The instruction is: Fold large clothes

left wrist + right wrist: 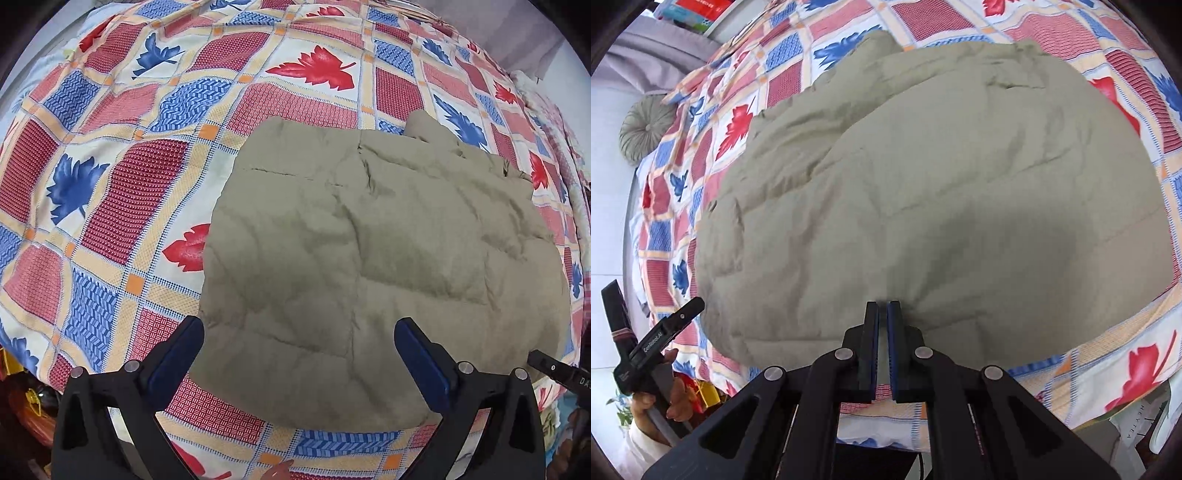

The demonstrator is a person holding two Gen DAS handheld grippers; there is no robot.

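1. Olive padded jacket (923,192) lies folded on the patterned bedspread (110,184), near its edge.
2. Right gripper (883,306) is pinched shut on the jacket's near hem, prob. to drag or fold it.
3. Left gripper (299,332) hangs wide, nothing between the jaws, w/ the jacket's corner below.

Bed under leaf-patterned patchwork bedspread (155,173), round olive cushion (646,125), pale wall (605,177)
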